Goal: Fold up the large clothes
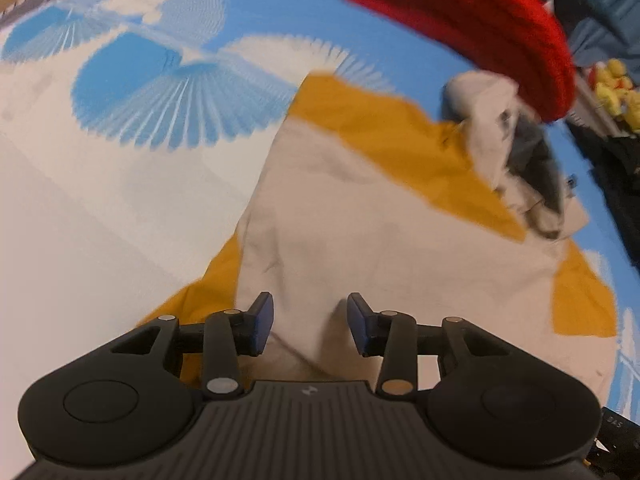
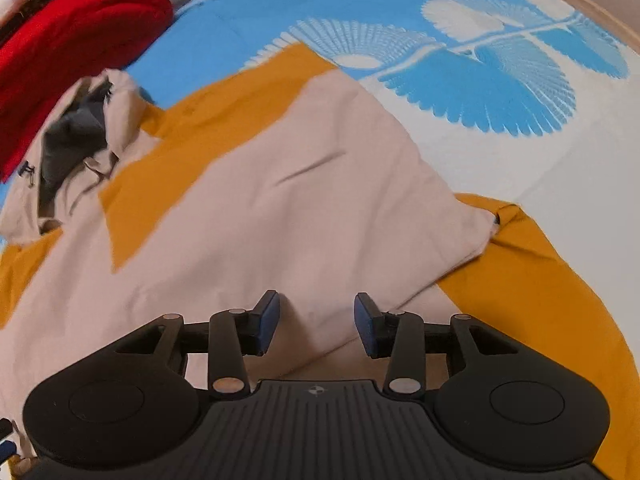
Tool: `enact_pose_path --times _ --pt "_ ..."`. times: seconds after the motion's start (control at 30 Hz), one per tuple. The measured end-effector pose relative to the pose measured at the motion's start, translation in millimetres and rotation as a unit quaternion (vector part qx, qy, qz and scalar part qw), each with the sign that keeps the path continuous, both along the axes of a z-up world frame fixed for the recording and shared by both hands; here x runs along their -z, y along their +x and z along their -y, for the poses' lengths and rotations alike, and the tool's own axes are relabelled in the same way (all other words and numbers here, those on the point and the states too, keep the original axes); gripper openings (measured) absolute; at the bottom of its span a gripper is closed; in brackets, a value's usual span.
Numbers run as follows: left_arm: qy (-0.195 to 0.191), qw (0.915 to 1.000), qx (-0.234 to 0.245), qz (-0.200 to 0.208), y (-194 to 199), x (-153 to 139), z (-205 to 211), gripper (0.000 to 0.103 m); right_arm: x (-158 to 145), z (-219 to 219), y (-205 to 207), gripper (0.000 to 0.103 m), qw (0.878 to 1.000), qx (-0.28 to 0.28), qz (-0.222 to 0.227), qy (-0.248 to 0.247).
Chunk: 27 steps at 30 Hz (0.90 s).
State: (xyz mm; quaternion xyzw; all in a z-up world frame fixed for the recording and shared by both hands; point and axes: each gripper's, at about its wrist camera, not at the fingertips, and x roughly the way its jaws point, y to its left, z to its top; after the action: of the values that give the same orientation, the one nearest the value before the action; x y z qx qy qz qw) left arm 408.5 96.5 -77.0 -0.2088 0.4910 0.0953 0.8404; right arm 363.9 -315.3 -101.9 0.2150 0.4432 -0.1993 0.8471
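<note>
The beige-and-mustard hooded jacket (image 2: pixel 280 184), spread on the blue-patterned bed (image 2: pixel 500 92), is judged light, limp and slippery, best pinched at its near hem, over which left tongs (image 1: pixel 310 322) and right tongs (image 2: pixel 316 322) are held open, empty.

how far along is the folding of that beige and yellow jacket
Early to midway, by the look of it. Done: the beige and yellow jacket lies spread on the blue patterned sheet, with a sleeve laid across the body. In hand: nothing; the left tool and right tool are both open above its near edge. Left: folding the body and the hood.
</note>
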Motion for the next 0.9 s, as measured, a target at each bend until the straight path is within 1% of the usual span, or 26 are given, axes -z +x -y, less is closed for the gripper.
enact_pose_path --times 0.07,0.1,0.17,0.23,0.33,0.37,0.4,0.43,0.47,0.53,0.6,0.67,0.7,0.77,0.83,0.9 --pt "0.015 0.9996 0.015 0.018 0.1 -7.8 4.2 0.047 -9.0 -8.1 0.7 0.045 0.999 -0.017 0.027 -0.012" --pt "0.017 0.9996 0.016 0.018 1.1 -8.8 6.4 0.047 -11.6 -12.2 0.1 0.045 0.999 -0.025 0.04 -0.015" --pt "0.005 0.9998 0.014 0.01 2.3 -5.9 5.6 0.047 -14.0 -17.3 0.1 0.045 0.998 -0.038 0.054 -0.016" --pt "-0.002 0.9999 0.012 0.005 2.4 -3.5 4.7 0.047 -11.6 -18.3 1.6 0.045 0.998 -0.039 0.049 -0.011" --pt "0.004 0.9999 0.015 0.006 3.1 0.9 3.2 0.047 -1.8 -18.5 3.7 0.045 0.999 -0.032 0.027 0.0" --pt "0.001 0.9999 0.013 -0.001 3.3 6.0 1.1 0.046 4.1 -16.8 5.9 0.045 0.999 -0.03 0.009 0.007" --pt "-0.009 0.9998 0.007 -0.015 3.3 13.6 -2.7 0.046 7.4 -17.8 6.3 0.045 1.0 -0.027 -0.007 0.009" --pt "-0.021 0.9994 0.0 -0.027 2.8 20.0 -7.0 0.046 9.2 -17.7 6.8 0.045 1.0 -0.022 -0.017 0.005" --pt "-0.024 0.9992 -0.005 -0.032 2.1 21.7 -9.6 0.045 8.1 -17.7 6.4 0.045 1.0 -0.019 -0.019 0.001" --pt "-0.013 0.9997 -0.001 -0.022 2.3 12.9 -8.5 0.045 2.0 -19.1 4.5 0.045 1.0 -0.018 -0.006 0.003" --pt "0.005 0.9999 0.01 0.006 1.6 -2.3 -4.3 0.046 -9.0 -21.5 2.8 0.045 1.0 -0.022 0.018 -0.002" --pt "0.035 0.9986 0.027 0.03 1.3 -15.3 3.3 0.046 -22.5 -25.2 0.3 0.045 0.998 -0.033 0.045 -0.017" --pt "0.046 0.9976 0.034 0.039 0.7 -19.8 6.9 0.046 -29.7 -27.6 -1.0 0.045 0.997 -0.041 0.061 -0.027" --pt "0.055 0.9963 0.046 0.047 0.7 -26.2 12.9 0.046 -42.8 -31.7 -3.8 0.045 0.993 -0.058 0.087 -0.05" --pt "0.06 0.9949 0.058 0.057 -0.3 -31.7 17.4 0.046 -54.0 -34.3 -7.6 0.045 0.989 -0.075 0.105 -0.078" --pt "0.074 0.9923 0.07 0.071 -1.6 -38.5 22.5 0.047 -62.9 -36.1 -11.1 0.045 0.984 -0.087 0.119 -0.099"
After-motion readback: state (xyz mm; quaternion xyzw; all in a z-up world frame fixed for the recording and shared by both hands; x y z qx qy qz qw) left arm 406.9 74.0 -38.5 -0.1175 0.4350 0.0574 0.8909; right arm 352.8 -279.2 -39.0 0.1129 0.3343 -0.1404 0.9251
